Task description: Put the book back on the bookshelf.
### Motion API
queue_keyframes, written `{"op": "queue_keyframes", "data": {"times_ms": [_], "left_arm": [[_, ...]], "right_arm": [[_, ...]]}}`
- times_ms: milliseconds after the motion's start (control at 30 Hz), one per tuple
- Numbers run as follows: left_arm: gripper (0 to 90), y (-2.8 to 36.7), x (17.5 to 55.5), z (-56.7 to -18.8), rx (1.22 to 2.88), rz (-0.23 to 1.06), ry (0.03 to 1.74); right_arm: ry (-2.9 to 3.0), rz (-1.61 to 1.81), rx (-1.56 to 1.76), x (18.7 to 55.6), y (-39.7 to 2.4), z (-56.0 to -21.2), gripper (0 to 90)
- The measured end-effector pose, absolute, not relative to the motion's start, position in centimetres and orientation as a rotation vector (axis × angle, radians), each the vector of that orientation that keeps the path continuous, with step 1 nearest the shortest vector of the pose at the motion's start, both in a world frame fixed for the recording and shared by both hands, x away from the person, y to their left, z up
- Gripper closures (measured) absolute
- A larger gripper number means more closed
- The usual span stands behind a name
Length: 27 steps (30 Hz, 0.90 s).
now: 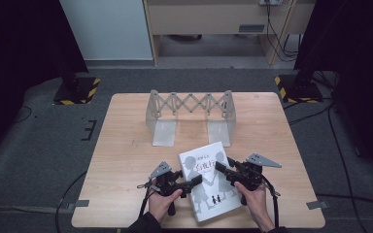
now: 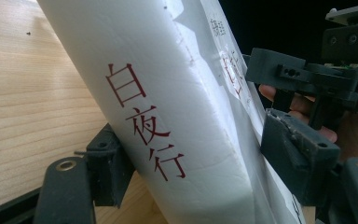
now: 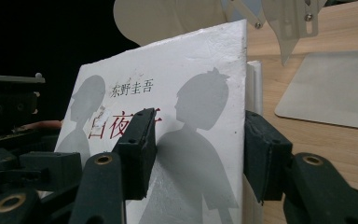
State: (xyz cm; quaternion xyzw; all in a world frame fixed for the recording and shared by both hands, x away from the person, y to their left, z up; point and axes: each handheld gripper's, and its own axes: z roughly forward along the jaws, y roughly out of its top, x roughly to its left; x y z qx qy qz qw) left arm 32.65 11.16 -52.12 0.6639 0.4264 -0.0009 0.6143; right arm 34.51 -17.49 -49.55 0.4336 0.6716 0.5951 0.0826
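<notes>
Gripping a white book (image 1: pixel 209 182), spine toward left gripper (image 1: pixel 193 183)

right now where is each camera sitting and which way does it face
High view: fixed above the person's side, looking forward and down on the table; shows both hands, the left gripper, the right gripper, the book and the folding rack.
Left gripper view: rides the left gripper, looking along its jaws at the book's spine; the right gripper shows beyond.
Right gripper view: rides the right gripper, facing the book's cover, rack behind.
Shared: all three show the book, clamped from both sides.
</notes>
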Motion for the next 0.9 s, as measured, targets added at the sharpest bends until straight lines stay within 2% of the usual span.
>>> {"op": "queue_keyframes", "data": {"times_ms": [300, 567, 667, 900], "left_arm": [[30.7, 10.1, 32.8, -51.7, 1.509, -0.011, 0.924], [38.8, 10.3, 32.5, -51.2, 1.498, -0.031, 0.916], [41.3, 10.4, 32.5, -51.0, 1.498, -0.052, 0.920], [45.6, 11.4, 32.9, -50.3, 1.502, -0.102, 0.941]], "right_arm": [[1.969, 1.879, 1.251, 34.6, -17.4, -49.2, 51.9], [1.978, 1.896, 1.254, 34.6, -17.5, -49.2, 50.7], [1.966, 1.893, 1.249, 34.6, -17.8, -49.0, 53.5], [1.869, 1.841, 1.291, 34.8, -20.5, -48.4, 49.1]]}}
